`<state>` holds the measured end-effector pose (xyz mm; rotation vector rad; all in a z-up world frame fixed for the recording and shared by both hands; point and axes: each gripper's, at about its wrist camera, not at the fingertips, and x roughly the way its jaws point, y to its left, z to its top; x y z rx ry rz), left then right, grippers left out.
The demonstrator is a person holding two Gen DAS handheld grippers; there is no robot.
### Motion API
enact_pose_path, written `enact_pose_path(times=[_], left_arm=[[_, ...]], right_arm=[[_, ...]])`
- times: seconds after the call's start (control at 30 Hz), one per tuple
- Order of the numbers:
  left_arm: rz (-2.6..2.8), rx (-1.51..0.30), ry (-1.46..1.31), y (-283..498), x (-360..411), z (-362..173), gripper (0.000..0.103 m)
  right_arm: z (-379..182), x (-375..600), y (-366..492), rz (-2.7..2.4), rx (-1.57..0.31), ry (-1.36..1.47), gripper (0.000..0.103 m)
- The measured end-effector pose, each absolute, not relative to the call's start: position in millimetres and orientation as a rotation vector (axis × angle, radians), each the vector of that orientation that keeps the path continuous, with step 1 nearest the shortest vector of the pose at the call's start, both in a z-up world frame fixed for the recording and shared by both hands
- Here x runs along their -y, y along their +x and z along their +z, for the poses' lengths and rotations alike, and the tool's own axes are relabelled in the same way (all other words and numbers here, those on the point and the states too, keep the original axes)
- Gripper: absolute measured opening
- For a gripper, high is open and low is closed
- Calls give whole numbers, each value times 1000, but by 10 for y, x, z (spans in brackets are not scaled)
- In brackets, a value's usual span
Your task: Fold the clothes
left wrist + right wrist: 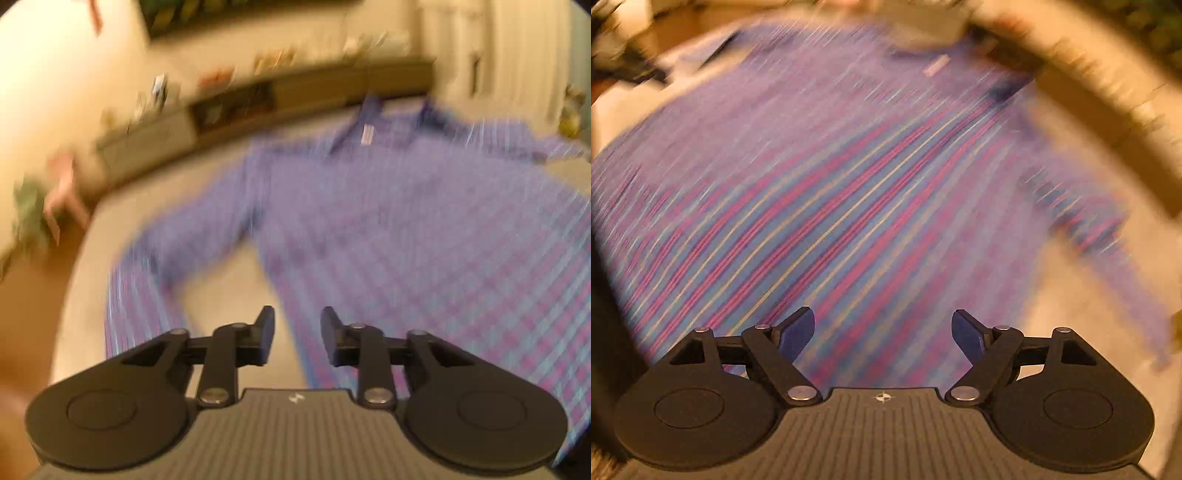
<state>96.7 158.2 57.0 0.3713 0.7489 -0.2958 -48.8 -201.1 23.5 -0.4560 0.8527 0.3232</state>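
Left wrist view: plaid shirt (388, 221) lay flat on the beige surface (221, 295) — collar at 12 o'clock, hem at 5; left gripper (297, 332) narrow, empty.
Right wrist view: shirt (831, 192) ran 7 to 1 o'clock — right gripper (882, 332) wide, empty.

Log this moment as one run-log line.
shirt: spread flat, unfolded | left hand-held gripper: open, empty | right hand-held gripper: open, empty

Shirt (424, 221): woven cloth, purple-pink check, soft, matt. Surface (221, 295) under it: beige, matt, looks like fabric. Left gripper (297, 334): matt black plastic, ribbed grey body, shiny metal pivot pins. Right gripper (882, 334): same black plastic, blue smooth pads (798, 332). Floor (29, 295): brown, wood-like, blurred.
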Motion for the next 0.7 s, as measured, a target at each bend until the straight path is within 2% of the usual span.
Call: enact_pose_path(times=[0.07, 0.1, 0.27, 0.3, 0.33, 0.4, 0.5, 0.67, 0.7], left_arm=[[-339, -657, 442, 1188, -1358, 761, 49], [-355, -622, 500, 1332, -1199, 798, 51], [-418, -556, 695, 2155, -562, 656, 53], [-432, -549, 711, 2314, -472, 611, 53], [-446, -542, 727, 2471, -406, 558, 53], [-469, -527, 759, 2763, -292, 433, 51], [-487, -512, 831, 3175, -151, 169, 51], [-502, -515, 985, 3698, -76, -263, 46], [-517, -504, 1018, 3747, -62, -335, 42]], right_arm=[[314, 2180, -127, 205, -741, -507, 87], [285, 2253, 63, 174, -713, -528, 87], [-132, 2608, 959, 130, -744, -597, 85], [-188, 2687, 1098, 140, -760, -581, 77], [-216, 2781, 1246, 172, -806, -521, 45], [-186, 2977, 1418, 163, -811, -403, 9], [-33, 3344, 1613, 69, -751, -194, 8], [417, 3619, 1684, -62, -564, 9, 15], [465, 3328, 1690, 32, -535, -81, 36]])
